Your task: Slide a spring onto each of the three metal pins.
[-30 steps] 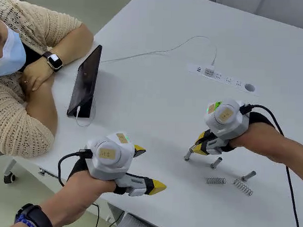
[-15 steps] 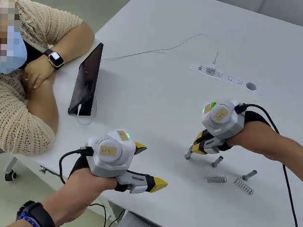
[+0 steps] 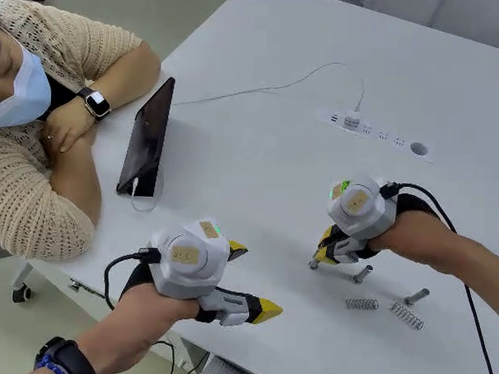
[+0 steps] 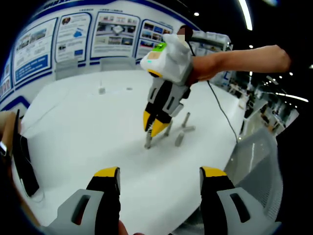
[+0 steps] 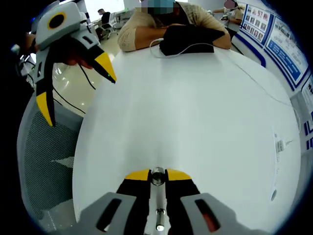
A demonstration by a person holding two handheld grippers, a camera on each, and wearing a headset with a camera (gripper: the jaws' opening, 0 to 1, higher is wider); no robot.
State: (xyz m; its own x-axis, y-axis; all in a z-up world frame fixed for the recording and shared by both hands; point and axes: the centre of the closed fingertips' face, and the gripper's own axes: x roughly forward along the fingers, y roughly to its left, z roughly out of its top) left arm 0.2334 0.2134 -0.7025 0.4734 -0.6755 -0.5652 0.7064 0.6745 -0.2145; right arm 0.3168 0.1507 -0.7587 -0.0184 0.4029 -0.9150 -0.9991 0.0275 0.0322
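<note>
My right gripper [image 3: 323,253] [image 5: 157,175] is shut on a metal pin [image 3: 314,263] [image 5: 157,177], whose lower end rests on the white table [image 3: 258,171]. The left gripper view shows the same gripper [image 4: 152,126] and pin [image 4: 148,142] from the front. Two more pins lie to its right, one close [image 3: 362,275] and one farther [image 3: 416,296]. Two loose springs [image 3: 361,304] [image 3: 406,316] lie in front of them. My left gripper [image 3: 253,279] [image 4: 160,174] hovers open and holds nothing near the table's front edge, well left of the pins. It appears in the right gripper view too [image 5: 78,90].
A dark tablet [image 3: 145,138] stands propped at the left with a cable. A white power strip [image 3: 362,128] lies at the back. A person leans folded arms [image 3: 67,140] on the left edge. A mesh chair [image 5: 46,161] sits below the front edge.
The head camera has shifted a little. My right gripper still holds the pin at nearly the same spot and leans slightly lower over it. The left gripper stays open.
</note>
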